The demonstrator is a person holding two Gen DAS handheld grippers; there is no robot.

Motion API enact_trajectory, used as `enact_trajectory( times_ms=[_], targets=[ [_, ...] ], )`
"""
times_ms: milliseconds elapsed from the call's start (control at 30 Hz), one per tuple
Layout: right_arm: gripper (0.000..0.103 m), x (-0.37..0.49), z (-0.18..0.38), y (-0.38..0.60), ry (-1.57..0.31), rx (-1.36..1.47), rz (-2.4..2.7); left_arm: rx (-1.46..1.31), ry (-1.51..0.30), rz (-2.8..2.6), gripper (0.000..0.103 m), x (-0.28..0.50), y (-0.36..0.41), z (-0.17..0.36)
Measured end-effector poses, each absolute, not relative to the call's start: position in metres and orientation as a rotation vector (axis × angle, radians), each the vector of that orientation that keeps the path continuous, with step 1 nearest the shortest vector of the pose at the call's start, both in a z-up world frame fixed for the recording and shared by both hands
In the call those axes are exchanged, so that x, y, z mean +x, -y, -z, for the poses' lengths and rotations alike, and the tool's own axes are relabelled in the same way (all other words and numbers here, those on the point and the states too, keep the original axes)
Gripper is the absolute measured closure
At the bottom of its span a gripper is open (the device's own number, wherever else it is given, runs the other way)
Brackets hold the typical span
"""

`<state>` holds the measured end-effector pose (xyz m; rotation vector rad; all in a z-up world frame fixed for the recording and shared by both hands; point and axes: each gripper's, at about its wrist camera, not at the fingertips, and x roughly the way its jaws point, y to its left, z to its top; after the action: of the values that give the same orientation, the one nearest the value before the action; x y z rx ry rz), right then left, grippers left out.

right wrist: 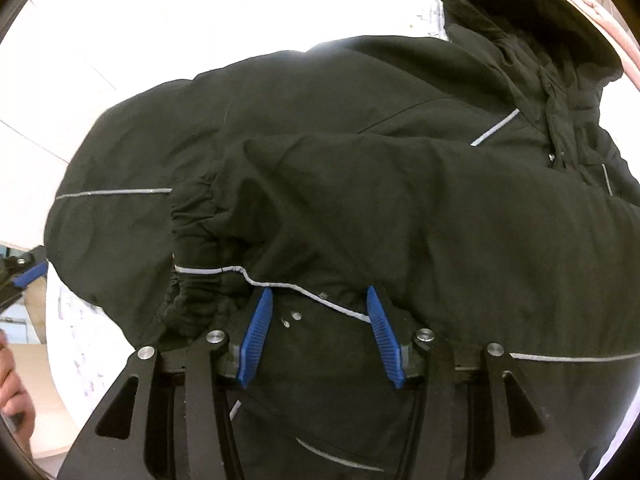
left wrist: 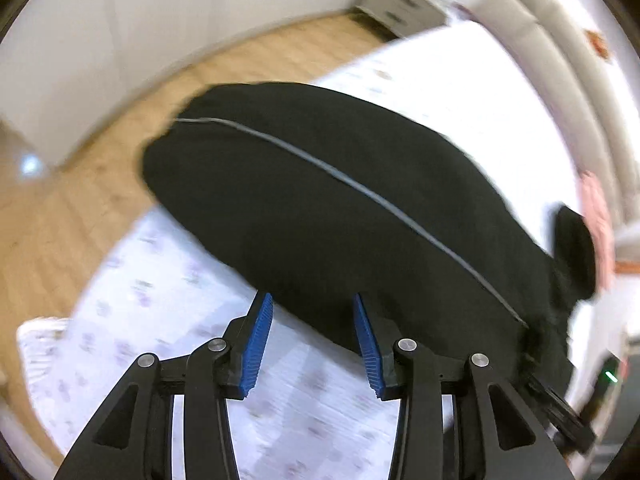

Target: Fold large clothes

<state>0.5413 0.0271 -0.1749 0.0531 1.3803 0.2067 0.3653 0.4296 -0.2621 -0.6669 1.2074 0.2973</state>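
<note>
Right wrist view: my right gripper (right wrist: 318,320) hangs over the black jacket (right wrist: 360,200), jaws parted about halfway, nothing pinched between the blue pads (right wrist: 256,336). One sleeve (right wrist: 320,208) is folded across the jacket body, its gathered cuff (right wrist: 192,248) towards the left of this view. The hood (right wrist: 528,20) points to the far side. The jacket is spread on the bed (left wrist: 312,412), its far sleeve end hanging past the bed's edge over the wooden floor (left wrist: 100,184) in the left wrist view.

My left gripper (left wrist: 314,332) sits over the patterned sheet just beside the jacket's near edge, also roughly half open and empty. That view is smeared, so detail is poor.

Step in hand, I judge: take the other sleeve or the hem for the next fold. To do it well I'd pinch the fabric near a seam, both layers, lift low, and lay it flat along the grey piping (left wrist: 360,188) so no bulge forms.

In the way: the padded bulk resists creasing, and the overhanging end may drag the jacket off. A nightstand (left wrist: 400,4) stands far off, and pink fabric (left wrist: 598,216) lies beside the hood; neither interferes.
</note>
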Motion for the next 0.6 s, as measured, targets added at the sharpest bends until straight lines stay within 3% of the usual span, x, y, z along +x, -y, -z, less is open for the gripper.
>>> enact_trajectory(
  times_ms=[233, 600],
  targets=[
    [0.048, 0.537, 0.138, -0.004, -1.354, 0.161, -0.197, -0.922, -1.132, -0.274, 0.055, 0.362, -0.462, 0.283],
    [0.048, 0.509, 0.147, 0.029, -1.376, 0.184, -0.175, -0.898, -1.126, -0.337, 0.051, 0.356, -0.452, 0.282]
  ],
)
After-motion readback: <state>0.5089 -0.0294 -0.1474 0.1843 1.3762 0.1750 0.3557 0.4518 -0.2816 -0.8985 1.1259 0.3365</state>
